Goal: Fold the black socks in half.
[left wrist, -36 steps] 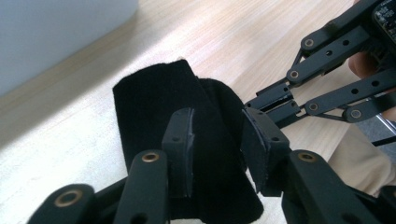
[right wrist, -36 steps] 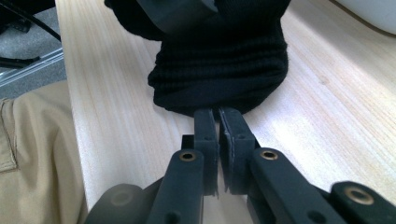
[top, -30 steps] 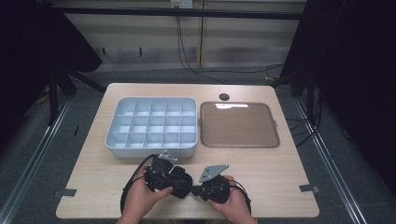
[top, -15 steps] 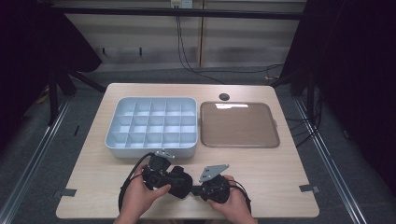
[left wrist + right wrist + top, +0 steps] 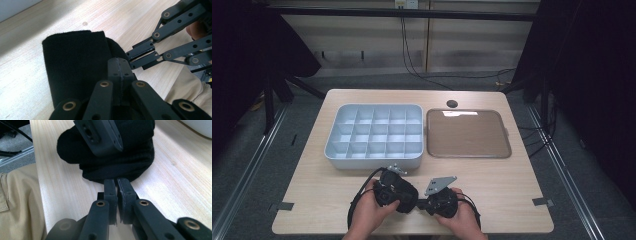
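Grippers: left gripper (image 5: 119, 75) has just closed, pinching black cloth (image 5: 75, 72); right gripper (image 5: 116, 185) pinches its edge. Folding underway; next, lift together.

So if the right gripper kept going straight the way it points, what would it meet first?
The right gripper, jaws shut, points straight at the folded black fabric piece; its tips look already against it, though contact is hard to judge.

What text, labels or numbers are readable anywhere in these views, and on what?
None readable.
Compartment tray: plain, no label.
Brown tray: bare; the white patch near its far edge is glare.
Black cloth: no tag or print.
Table: bare wood, grey tape pieces unmarked.
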